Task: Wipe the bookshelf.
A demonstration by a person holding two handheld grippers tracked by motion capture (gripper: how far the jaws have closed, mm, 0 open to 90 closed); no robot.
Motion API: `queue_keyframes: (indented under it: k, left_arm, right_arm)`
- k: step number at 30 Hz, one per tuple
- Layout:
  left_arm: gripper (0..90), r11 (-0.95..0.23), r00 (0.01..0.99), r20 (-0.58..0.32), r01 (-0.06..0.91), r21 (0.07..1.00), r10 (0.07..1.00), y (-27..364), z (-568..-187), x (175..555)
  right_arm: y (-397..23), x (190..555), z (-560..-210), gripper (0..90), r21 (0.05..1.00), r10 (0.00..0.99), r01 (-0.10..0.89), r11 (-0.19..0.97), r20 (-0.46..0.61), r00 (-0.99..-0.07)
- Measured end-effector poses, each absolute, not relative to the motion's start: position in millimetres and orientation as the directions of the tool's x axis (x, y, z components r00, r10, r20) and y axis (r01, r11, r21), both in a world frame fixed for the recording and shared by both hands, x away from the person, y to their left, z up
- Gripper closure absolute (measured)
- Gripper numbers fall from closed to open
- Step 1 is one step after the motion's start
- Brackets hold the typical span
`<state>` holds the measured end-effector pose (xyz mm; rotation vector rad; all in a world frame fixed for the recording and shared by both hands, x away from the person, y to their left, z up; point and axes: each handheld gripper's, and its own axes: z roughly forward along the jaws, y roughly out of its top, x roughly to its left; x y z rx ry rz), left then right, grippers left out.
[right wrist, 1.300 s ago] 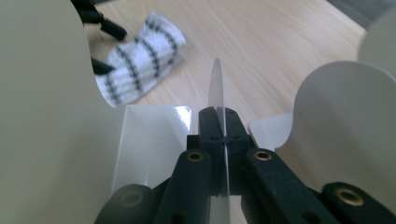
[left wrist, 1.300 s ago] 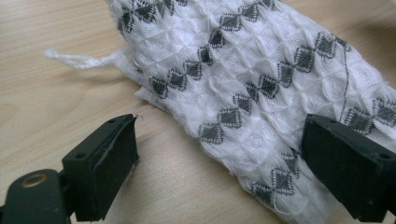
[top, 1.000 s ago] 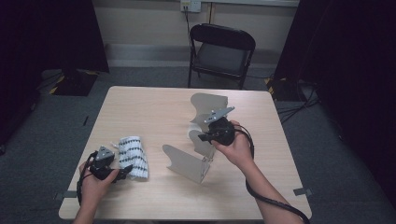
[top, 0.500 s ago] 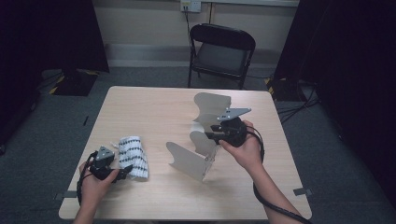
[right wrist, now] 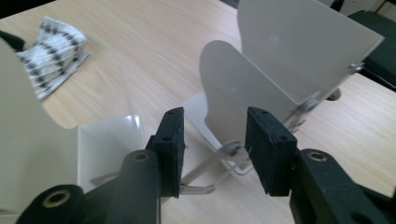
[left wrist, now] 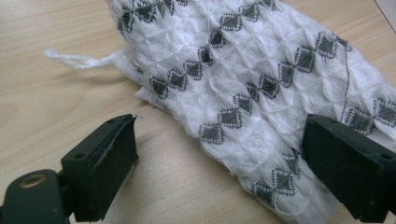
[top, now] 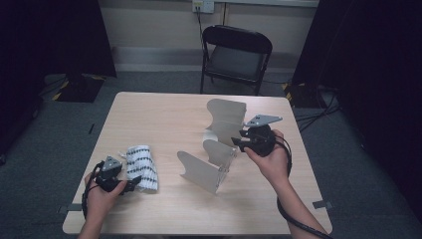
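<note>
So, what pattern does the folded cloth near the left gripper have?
The cloth is white with rows of dark bow-tie diamonds, clearest in the left gripper view.

The left gripper [top: 130, 185] rests low at the table's near left corner, held in the left hand [top: 99, 191], jaws spread wide. The right gripper [top: 235, 144] is held level in the right hand [top: 271, 162], pointing left, its jaws having just been opening, nothing pressed between them
</note>
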<state>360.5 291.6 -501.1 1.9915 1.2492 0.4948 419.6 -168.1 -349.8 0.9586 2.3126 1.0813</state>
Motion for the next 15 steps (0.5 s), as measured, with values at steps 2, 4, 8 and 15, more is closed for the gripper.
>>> queue_keyframes:
  k: [2,4,8,15]
  left_arm:
    - [10.3,-0.269,0.456,-0.053,0.611,0.745,0.888,292,-501,361]
    - [10.3,-0.269,0.456,-0.054,0.611,0.745,0.888,292,-501,361]
    - [10.3,-0.268,0.457,-0.055,0.611,0.745,0.888,292,-501,361]
    - [10.3,-0.269,0.456,-0.053,0.611,0.745,0.888,292,-501,361]
  right_arm:
    - [-170,422,-352,56.6,0.784,0.742,0.428,0.449,-0.061,-0.668]
    - [-171,424,-355,55.2,0.772,0.758,0.443,0.455,-0.075,-0.648]
    - [-170,428,-364,56.5,0.756,0.761,0.462,0.463,-0.073,-0.645]
    - [-165,431,-371,60.3,0.762,0.777,0.472,0.443,-0.064,-0.626]
